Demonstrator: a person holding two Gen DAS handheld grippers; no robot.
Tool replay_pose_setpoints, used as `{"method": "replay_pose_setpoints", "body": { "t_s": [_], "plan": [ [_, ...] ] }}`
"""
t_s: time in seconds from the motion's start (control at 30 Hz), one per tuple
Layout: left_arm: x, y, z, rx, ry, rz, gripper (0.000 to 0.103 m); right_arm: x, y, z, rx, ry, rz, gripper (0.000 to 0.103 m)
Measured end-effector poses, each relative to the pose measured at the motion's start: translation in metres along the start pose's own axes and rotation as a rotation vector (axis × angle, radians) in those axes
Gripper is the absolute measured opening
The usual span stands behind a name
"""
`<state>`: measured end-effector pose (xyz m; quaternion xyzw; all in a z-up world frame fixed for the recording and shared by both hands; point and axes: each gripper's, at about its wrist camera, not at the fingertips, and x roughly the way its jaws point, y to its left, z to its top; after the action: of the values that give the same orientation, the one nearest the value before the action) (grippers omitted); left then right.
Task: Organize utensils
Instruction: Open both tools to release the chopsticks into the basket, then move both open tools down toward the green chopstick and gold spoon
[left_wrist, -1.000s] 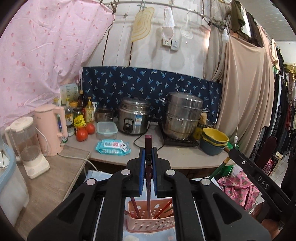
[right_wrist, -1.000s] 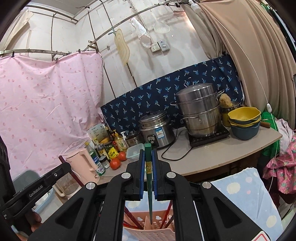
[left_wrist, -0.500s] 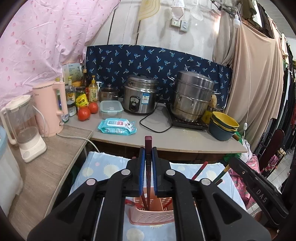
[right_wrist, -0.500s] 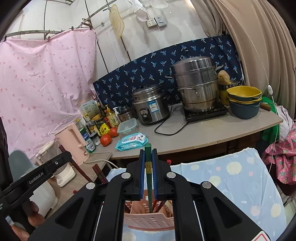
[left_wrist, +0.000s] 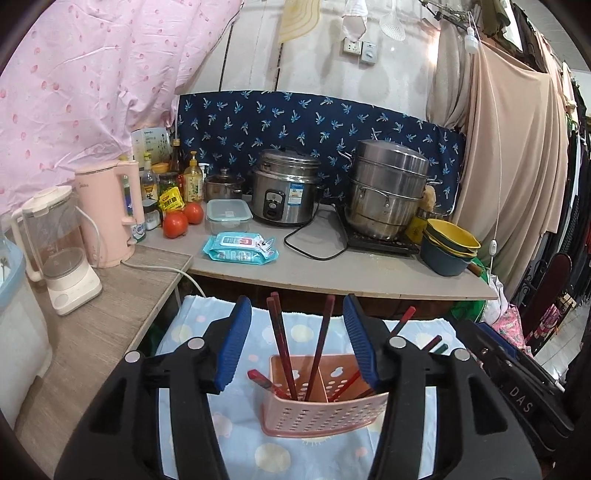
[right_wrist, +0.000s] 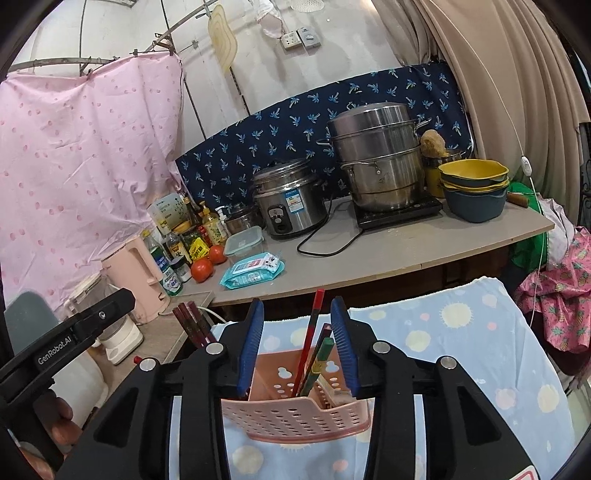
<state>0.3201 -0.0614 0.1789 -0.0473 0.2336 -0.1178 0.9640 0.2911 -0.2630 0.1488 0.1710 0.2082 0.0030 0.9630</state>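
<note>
Both tongs are opening right over the perforated pink plastic utensil basket (left_wrist: 317, 417) on the blue spotted cloth (left_wrist: 207, 328). The left tongs (left_wrist: 295, 343) have nothing pinched; dark red chopsticks (left_wrist: 280, 343) stand loose between the jaws. Same for the right tongs (right_wrist: 297, 345) with the green chopstick (right_wrist: 317, 360). Main risk: pulling back crooked, a pad snags a leaning stick and tips the light basket.

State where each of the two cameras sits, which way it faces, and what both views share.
Left wrist: on the left gripper, looking forward and down at the pink holder; its jaws are opening around standing chopsticks.
Right wrist: on the right gripper, facing the same holder; jaws opening, a hand at lower left.
Shared: holder, rice cooker and steamer pot.
</note>
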Motion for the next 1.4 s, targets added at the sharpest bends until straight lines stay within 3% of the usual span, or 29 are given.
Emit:
{"method": "replay_pose_setpoints", "body": {
  "t_s": [0.23,0.63,1.03,1.4],
  "plan": [
    [-0.013,0.0,-0.014,-0.001,0.033,0.009,0.049,-0.024,0.001,-0.011,-0.007,0.003,0.008,0.04],
    [-0.043,0.01,-0.07,0.0,0.134,0.038,0.049,-0.068,0.002,-0.067,-0.042,0.089,0.007,0.04],
    [-0.071,0.026,-0.175,-0.002,0.297,0.087,0.053,-0.107,0.0,-0.178,-0.144,0.272,-0.045,0.04],
    [-0.085,0.036,-0.253,-0.011,0.441,0.121,0.053,-0.13,0.003,-0.26,-0.175,0.447,-0.027,0.04]
  ]
}}
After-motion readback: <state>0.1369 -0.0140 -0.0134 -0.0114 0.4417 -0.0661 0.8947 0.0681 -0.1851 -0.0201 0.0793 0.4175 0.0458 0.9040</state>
